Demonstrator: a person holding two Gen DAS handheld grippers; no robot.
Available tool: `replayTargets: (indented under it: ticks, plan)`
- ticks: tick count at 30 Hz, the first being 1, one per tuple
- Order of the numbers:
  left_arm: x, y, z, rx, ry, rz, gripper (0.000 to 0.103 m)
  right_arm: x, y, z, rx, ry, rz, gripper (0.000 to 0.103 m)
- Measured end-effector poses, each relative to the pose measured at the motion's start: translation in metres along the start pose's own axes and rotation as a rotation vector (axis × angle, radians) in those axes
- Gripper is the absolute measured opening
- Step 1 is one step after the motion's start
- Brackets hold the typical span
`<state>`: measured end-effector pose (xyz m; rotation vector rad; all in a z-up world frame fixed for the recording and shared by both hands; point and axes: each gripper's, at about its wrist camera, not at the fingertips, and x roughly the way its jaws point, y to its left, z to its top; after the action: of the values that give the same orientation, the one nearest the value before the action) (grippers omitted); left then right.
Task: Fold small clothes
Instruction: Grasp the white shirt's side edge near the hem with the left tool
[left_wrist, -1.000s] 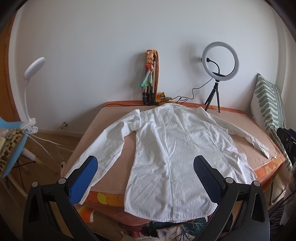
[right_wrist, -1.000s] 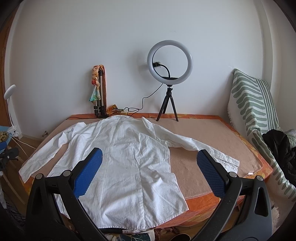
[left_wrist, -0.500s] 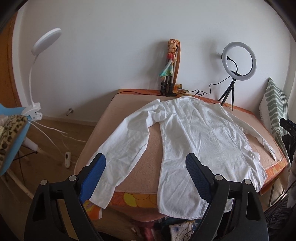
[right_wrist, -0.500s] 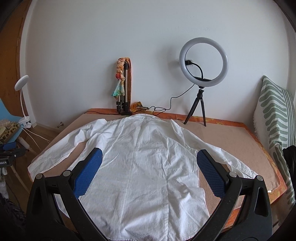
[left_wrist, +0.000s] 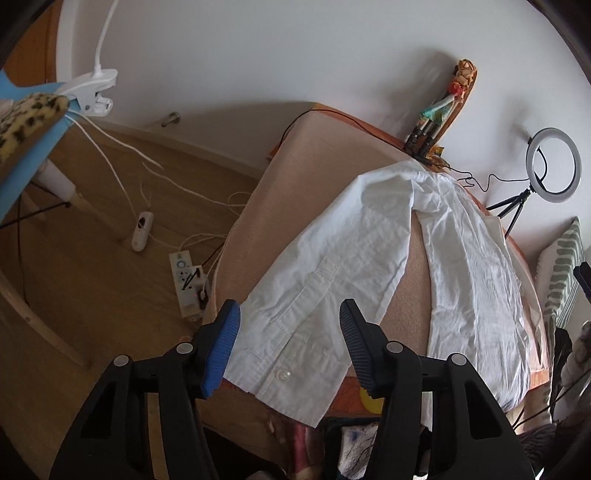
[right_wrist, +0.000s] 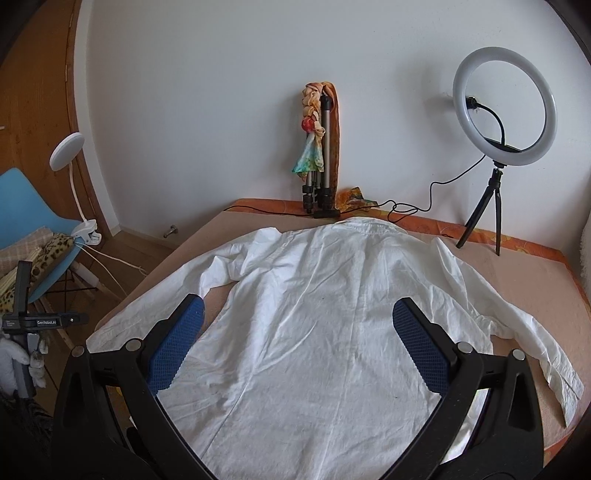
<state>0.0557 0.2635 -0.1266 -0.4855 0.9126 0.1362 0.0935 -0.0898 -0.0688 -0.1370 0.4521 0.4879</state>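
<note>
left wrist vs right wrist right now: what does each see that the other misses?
Left wrist only: the buttoned cuff of the white cotton shirt's sleeve between the closing left gripper fingers, not yet pinched; a white power strip on the wooden floor.

Right wrist only: the shirt's other sleeve spread flat, and the open right gripper over the shirt's back.

Both: the white cotton shirt, round ring light on its black tripod, white clip-on lamp, blue chair.

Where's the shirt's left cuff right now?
In the left wrist view, the cuff lies at the table's near edge, between the closing left gripper's fingers, not yet pinched.
</note>
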Motion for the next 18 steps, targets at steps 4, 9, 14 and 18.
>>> replayTargets:
  ticks: [4,9,14,18]
  plan:
    - [0.017,0.024,-0.002,-0.054,0.041,-0.004,0.049,0.028,0.009,0.001,0.01,0.064,0.061,0.103]
    - [0.032,0.043,-0.015,-0.103,0.085,-0.009,0.049,0.05,0.021,0.0,0.007,0.098,0.1,0.103]
    - [0.03,0.053,-0.023,-0.146,0.067,-0.033,0.032,0.061,0.026,-0.004,-0.003,0.117,0.098,0.103]
    - [0.032,0.05,-0.029,-0.14,0.074,-0.092,0.015,0.062,0.025,-0.004,-0.005,0.114,0.081,0.103]
